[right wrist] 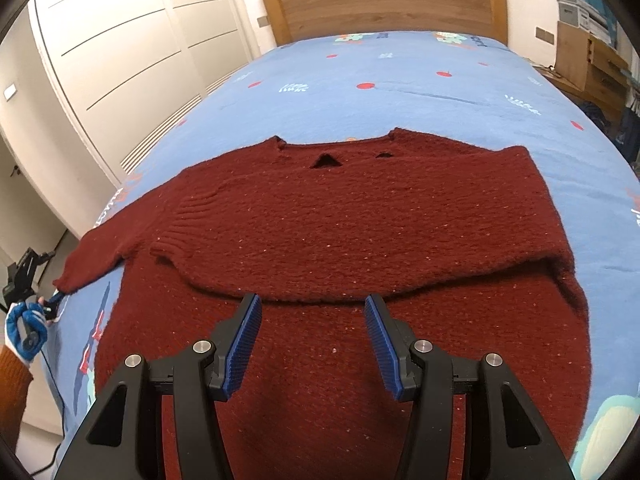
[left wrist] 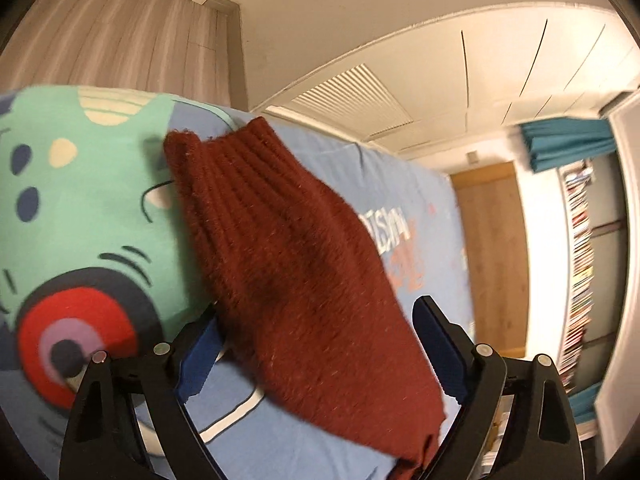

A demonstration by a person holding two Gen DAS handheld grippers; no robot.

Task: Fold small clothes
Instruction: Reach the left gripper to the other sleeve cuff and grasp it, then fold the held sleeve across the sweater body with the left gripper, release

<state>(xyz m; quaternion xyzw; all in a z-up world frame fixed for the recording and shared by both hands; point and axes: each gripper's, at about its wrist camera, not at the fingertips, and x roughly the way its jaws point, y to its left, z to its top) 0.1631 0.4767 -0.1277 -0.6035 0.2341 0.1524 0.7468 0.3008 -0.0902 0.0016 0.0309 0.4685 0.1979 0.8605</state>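
Observation:
A dark red knitted sweater [right wrist: 360, 224] lies flat on the blue bed, neck toward the headboard. One sleeve is folded across the chest, its ribbed cuff [right wrist: 170, 246] at the left. The other sleeve [right wrist: 96, 252] stretches left to the bed's edge. My right gripper [right wrist: 313, 308] is open and empty, just above the sweater's middle. My left gripper [left wrist: 320, 320] is open, its jaws standing on either side of that sleeve [left wrist: 288, 248]. The left gripper also shows in the right wrist view [right wrist: 54, 300] at the sleeve's cuff.
The bed has a blue patterned cover [right wrist: 400, 80] and a wooden headboard [right wrist: 384, 0]. A white wardrobe [right wrist: 120, 60] runs along the left side. Boxes and shelves [right wrist: 588, 56] stand at the right. A bookshelf [left wrist: 580, 260] is in the left wrist view.

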